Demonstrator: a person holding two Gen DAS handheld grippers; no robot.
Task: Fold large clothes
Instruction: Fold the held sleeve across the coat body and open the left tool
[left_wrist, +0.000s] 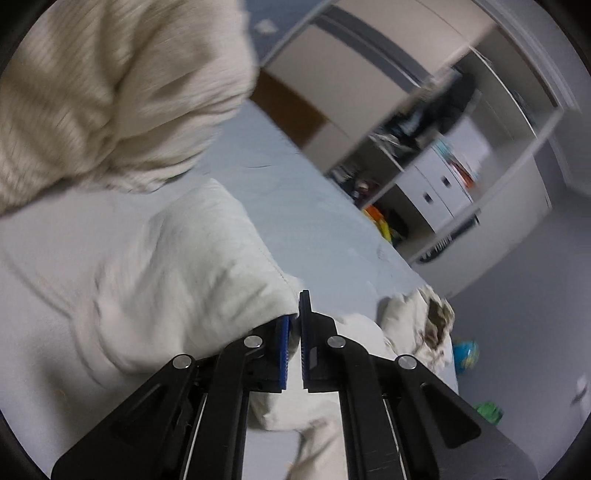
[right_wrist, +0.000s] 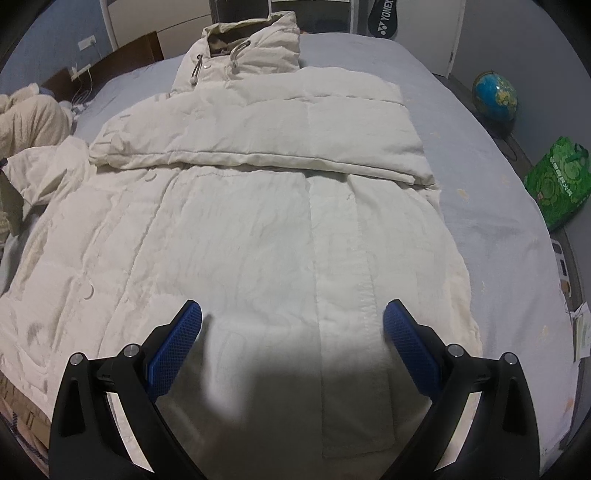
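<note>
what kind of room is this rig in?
Almost certainly a home bedroom. A white padded coat lies spread on a bed with a grey sheet, an open wardrobe holds hanging clothes and drawers, and a globe sits on the floor beside the bed.

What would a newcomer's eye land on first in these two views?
The big cream quilted puffer coat spread across the grey bedsheet, one sleeve folded over its chest. Next, the left gripper, jaws shut on a pale fold of that coat, and the right gripper hanging open above the hem. A blue globe sits beside the bed.
</note>
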